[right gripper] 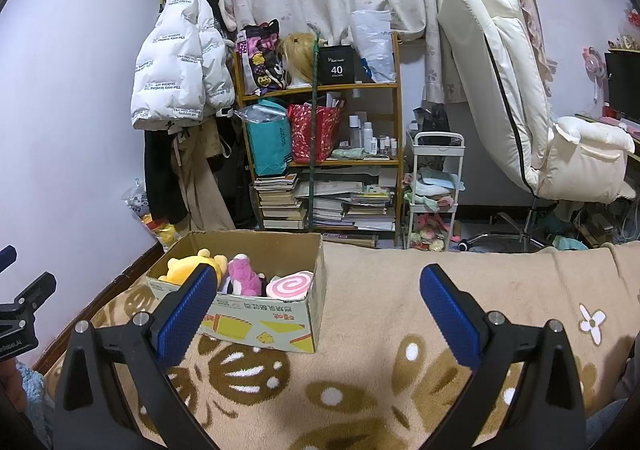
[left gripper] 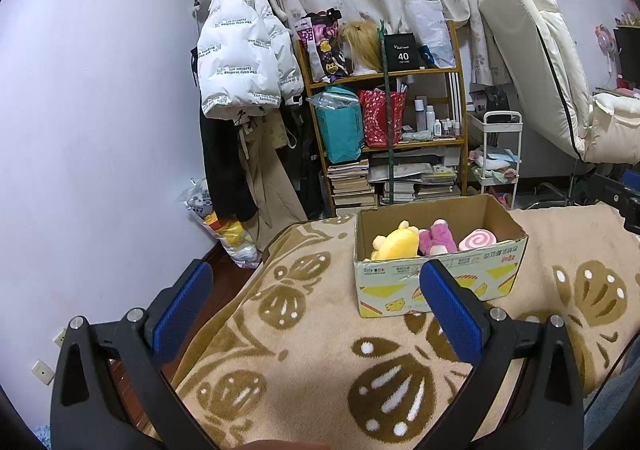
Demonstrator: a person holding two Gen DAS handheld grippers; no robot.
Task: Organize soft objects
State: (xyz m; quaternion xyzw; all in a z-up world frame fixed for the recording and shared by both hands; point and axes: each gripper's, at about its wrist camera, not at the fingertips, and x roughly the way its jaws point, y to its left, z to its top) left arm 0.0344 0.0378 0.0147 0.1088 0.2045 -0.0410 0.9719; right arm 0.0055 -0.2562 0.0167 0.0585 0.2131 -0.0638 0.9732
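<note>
Already packed: cardboard box (left gripper: 438, 258) at one o'clock on the blanket (left gripper: 304, 330), holding yellow plush (left gripper: 394, 244), pink plush (left gripper: 438, 238), swirl cushion (left gripper: 478, 240). Hung wide and empty, left gripper (left gripper: 316, 314) and right gripper (right gripper: 316, 316); best kept clear.

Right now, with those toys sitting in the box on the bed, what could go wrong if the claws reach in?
1. The cardboard box sits on a soft blanket, so a push from the open left claw or right claw might tip or slide it.
2. The yellow plush, pink plush and swirl cushion lie packed together; grabbing one may drag another out.
</note>
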